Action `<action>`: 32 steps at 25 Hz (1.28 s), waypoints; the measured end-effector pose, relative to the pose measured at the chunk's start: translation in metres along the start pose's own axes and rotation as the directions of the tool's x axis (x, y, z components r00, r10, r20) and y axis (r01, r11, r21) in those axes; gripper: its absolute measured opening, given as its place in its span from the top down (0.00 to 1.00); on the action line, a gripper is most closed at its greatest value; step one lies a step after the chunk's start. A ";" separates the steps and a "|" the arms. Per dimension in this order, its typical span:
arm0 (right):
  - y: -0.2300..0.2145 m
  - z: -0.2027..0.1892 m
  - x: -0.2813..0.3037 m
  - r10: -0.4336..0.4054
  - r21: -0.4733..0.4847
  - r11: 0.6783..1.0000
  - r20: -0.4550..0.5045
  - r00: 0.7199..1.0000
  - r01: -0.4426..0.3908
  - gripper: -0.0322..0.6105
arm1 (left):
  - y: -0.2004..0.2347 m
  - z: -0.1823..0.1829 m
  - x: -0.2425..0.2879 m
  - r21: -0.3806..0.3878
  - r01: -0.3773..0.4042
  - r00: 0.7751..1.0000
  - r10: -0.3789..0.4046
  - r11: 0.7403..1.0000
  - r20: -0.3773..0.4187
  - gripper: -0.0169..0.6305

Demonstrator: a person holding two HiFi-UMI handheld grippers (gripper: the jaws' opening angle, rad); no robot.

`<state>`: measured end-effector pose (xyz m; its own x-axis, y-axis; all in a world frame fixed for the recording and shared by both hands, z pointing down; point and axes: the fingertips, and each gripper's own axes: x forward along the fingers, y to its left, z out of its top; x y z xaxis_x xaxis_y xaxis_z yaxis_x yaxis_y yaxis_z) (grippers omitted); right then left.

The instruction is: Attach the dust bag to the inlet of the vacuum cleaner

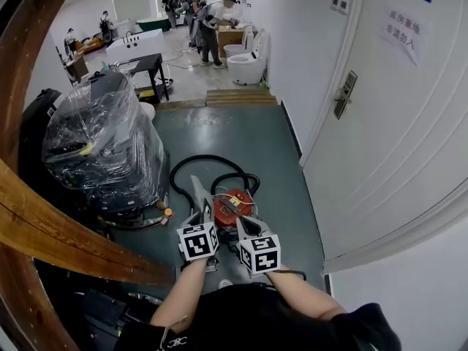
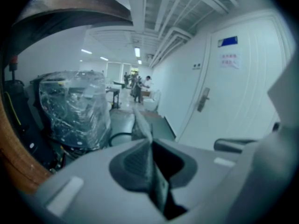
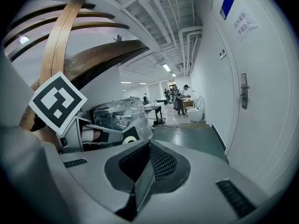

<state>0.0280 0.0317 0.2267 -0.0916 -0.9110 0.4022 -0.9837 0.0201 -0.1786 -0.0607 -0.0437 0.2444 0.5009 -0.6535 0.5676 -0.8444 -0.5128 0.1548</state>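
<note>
Thin grey fabric dust bag point(image 2: 140, 124) is pinched in closed L gripper point(image 2: 148, 144). R gripper point(image 3: 149, 144) is closed, nothing seen between its jaws. Bag is judged light, limp and easily torn, so it is best held nr its opening. Round red vacuum cleaner point(image 1: 232, 205) lies just beyond fingertips.

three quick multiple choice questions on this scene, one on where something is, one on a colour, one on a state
1. Where is the vacuum cleaner?
A on the black table
B on the floor
C on the toilet

2. What colour is its body?
A blue
B green
C red

3. How is the left tool?
A wide open
B shut on the dust bag
C out of view

Answers:
1. B, the head view shows it low on the floor.
2. C, its round body is plainly red.
3. B, a thin grey sheet rises from its closed jaws.
</note>
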 end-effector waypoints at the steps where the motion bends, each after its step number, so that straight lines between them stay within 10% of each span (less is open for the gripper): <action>1: -0.001 0.002 0.004 -0.005 0.006 1.000 0.004 1.000 0.005 0.97 | 0.002 0.003 0.003 0.003 0.004 1.000 -0.004 1.000 0.001 0.93; 19: 0.013 -0.002 0.065 0.054 -0.015 0.998 -0.059 0.997 -0.055 0.97 | 0.049 -0.001 0.041 -0.074 -0.034 0.999 0.032 0.997 -0.037 0.93; 32: -0.059 -0.018 0.092 0.104 -0.010 0.994 -0.212 0.972 -0.109 0.97 | 0.039 -0.033 0.078 -0.177 -0.168 0.980 0.146 0.970 -0.134 0.93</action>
<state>0.0751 -0.0457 0.2899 -0.2239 -0.7960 0.5623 -0.9695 0.1231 -0.2119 -0.0607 -0.0957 0.3212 0.3426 -0.6409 0.6870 -0.9367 -0.2890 0.1975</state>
